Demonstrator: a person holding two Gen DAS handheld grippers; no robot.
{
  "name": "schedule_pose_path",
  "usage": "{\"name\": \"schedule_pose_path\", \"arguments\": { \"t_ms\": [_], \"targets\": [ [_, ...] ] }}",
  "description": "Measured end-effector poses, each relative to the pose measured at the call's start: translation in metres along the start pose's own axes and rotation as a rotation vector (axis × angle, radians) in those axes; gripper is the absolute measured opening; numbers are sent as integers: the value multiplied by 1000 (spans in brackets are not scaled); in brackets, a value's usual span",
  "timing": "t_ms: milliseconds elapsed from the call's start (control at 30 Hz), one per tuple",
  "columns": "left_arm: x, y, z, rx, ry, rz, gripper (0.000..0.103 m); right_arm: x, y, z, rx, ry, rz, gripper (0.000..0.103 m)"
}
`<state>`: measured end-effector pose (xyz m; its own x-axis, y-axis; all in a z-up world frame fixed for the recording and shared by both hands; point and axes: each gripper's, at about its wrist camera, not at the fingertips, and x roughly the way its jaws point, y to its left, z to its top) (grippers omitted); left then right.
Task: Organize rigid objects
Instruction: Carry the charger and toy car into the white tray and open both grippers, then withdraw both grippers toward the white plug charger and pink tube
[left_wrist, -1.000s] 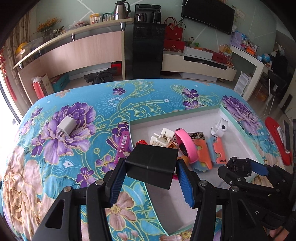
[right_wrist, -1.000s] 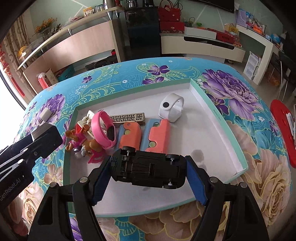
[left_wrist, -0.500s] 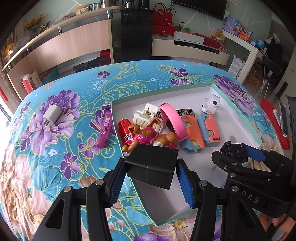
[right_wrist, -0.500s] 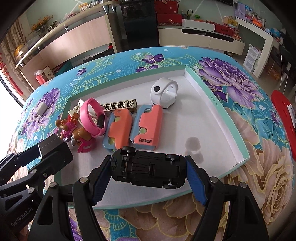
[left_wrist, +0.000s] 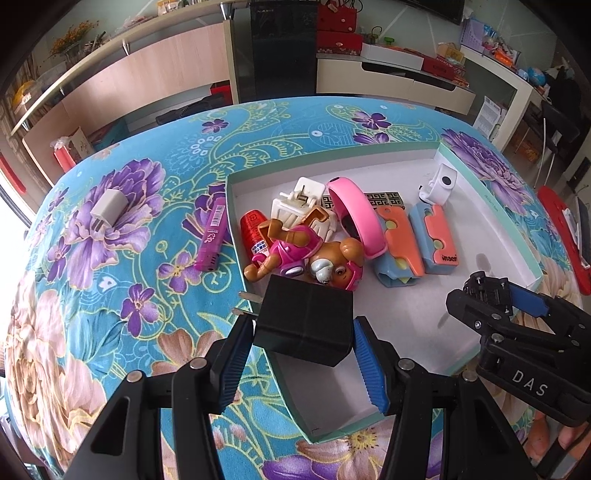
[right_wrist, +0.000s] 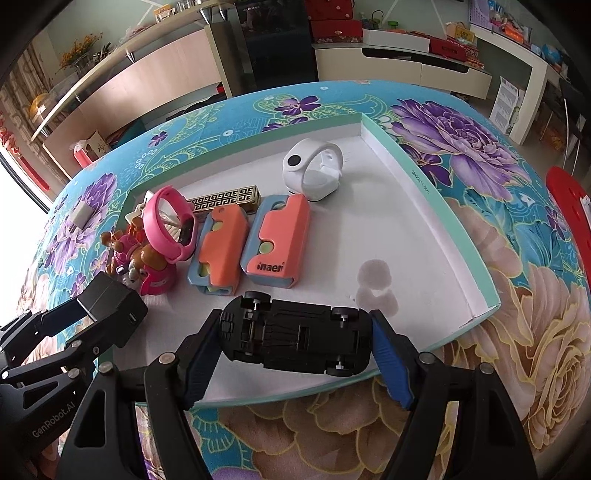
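A black plug adapter is clamped in the left hand-held gripper above the near-left wall of the shallow box, and an upturned black toy car is clamped in the right hand-held gripper over the box's bare front floor. Placing appears to be the step in hand: each piece should be lowered onto free floor, clear of the pink toy dog and the orange cases, before release. A white charger and a purple lighter are left on the flowered desk.
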<state>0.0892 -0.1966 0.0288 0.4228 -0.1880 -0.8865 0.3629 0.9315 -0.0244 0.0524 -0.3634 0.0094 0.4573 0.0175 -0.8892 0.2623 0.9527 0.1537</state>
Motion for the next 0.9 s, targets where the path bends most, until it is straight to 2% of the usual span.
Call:
{"name": "schedule_pose_path", "arguments": {
  "t_ms": [133,267,500,567,700,767,833,900],
  "targets": [
    [0,3,1,-59,12,-35,60,2,-2,0,-3,-4,23,77],
    [-3,6,1,-92,11,-35,60,2,-1,-1,-25,-15,26,77],
    [-16,14,1,-114,-7,10,61,-3,-3,-1,-40,-44,34,78],
    [-19,17,1,-126,-17,17,68,-4,-3,0,-46,-56,38,80],
    [-21,25,0,-154,-30,45,74,-6,0,0,-68,-79,35,87],
    [-21,30,-1,-177,-38,54,84,-8,1,0,-74,-92,30,88],
    [-21,34,-2,-196,-42,61,89,-8,1,0,-78,-100,28,97],
    [-20,37,-3,-209,-45,75,95,-9,0,0,-78,-111,33,101]
  ]
}}
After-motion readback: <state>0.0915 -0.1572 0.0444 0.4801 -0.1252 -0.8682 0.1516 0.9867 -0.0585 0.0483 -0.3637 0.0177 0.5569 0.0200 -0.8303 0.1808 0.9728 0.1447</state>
